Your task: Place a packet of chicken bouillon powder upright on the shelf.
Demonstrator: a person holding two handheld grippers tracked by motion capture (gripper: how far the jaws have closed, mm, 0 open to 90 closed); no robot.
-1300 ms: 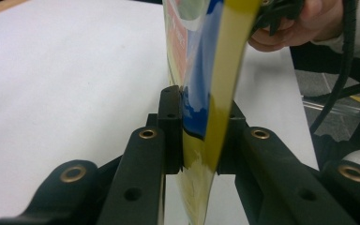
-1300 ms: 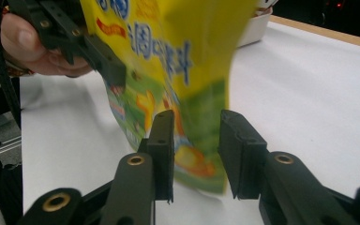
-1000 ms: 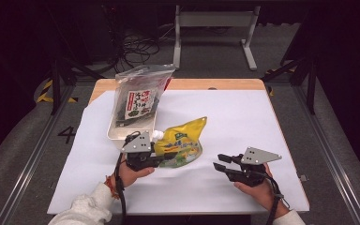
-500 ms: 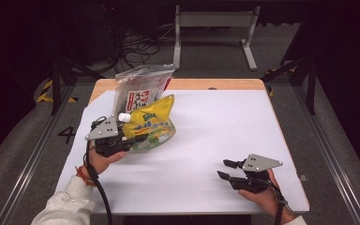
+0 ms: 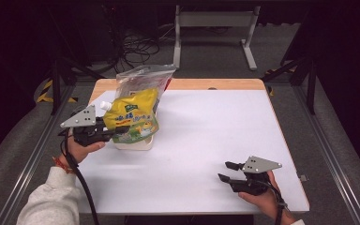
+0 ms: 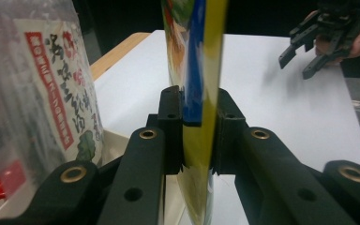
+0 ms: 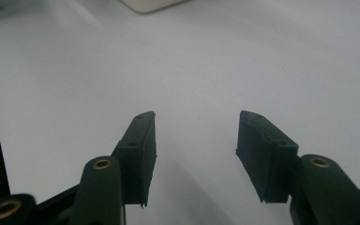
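Pouch (image 5: 133, 119), yellow w/ white spout cap at its upper left, hangs off the table in the left gripper (image 5: 107, 134); jaws closed tight on its lower left edge, pads pressing both sides of the thin film; in left gripper view the pouch (image 6: 197, 84) runs edge-on straight up betw. the two black jaws, yellow and blue print blurred. Pouch sits upright-ish, tilted a bit, over the near end of a cream tray (image 5: 136, 144) at the table's left side; can't tell if its bottom touches the tray. Just behind it, a clear bag (image 5: 143, 79) w/ red and white label stands in the same tray, leaning back toward the far wooden edge; same bag (image 6: 37, 103) is close on the left in left gripper view. Left hand (image 5: 82, 150) grips the tool from below, grey sleeve and black cable trailing down.

Right gripper (image 5: 228, 171) is well apart, low over the near right part of the white table cover (image 5: 206, 131), pointing left; jaws have just been opening, now stand apart w/ nothing betw. them; right gripper view shows bare white surface betw. the pads and a tray corner (image 7: 150, 4) at the top edge. Right hand (image 5: 262, 194) holds it near the table's front edge.
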